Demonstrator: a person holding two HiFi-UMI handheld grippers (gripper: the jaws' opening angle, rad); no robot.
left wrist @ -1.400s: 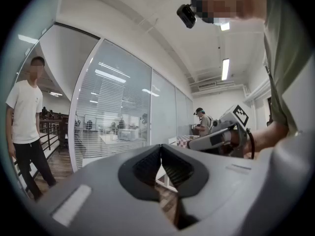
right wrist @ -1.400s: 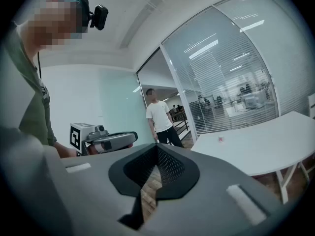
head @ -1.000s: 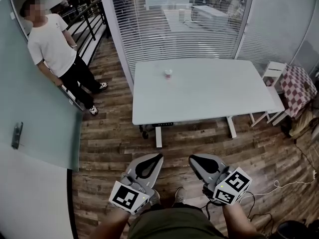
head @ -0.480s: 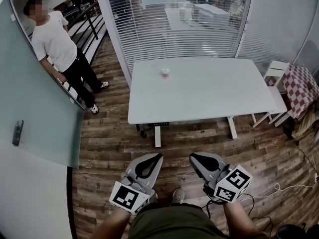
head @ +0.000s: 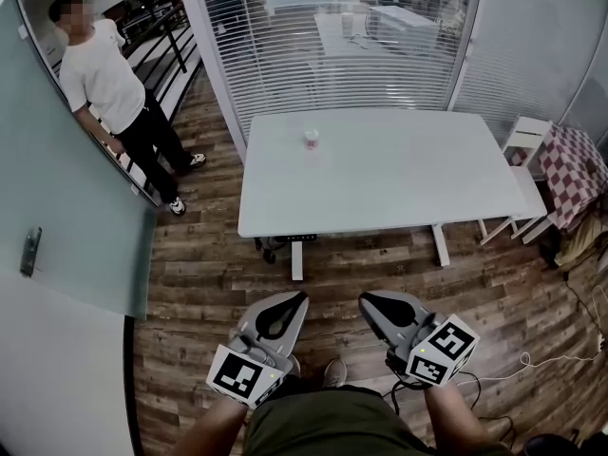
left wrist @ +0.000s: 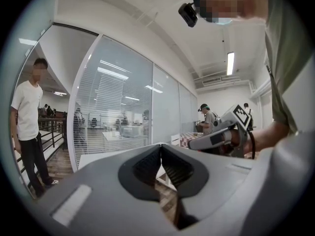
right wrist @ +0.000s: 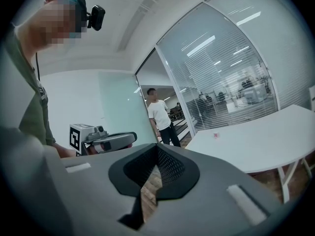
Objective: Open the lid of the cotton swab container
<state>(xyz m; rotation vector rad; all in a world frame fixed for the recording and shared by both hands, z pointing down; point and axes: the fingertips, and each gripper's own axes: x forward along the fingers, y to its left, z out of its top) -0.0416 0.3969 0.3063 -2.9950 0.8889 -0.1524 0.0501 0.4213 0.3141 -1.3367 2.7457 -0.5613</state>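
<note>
Left hand-held gripper (head: 298, 300) and right hand-held gripper (head: 367, 300) are both clamped shut and empty above the brown wooden floor (head: 209, 283). The small whitish cotton swab container (head: 311, 139) stands well away on the white rectangular desk (head: 408, 179).

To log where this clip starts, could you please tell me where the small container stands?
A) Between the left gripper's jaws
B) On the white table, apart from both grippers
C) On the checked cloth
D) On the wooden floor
B: the small container stands on the white table, far ahead of the left gripper and the right gripper, which are both shut with nothing between their jaws.
</note>
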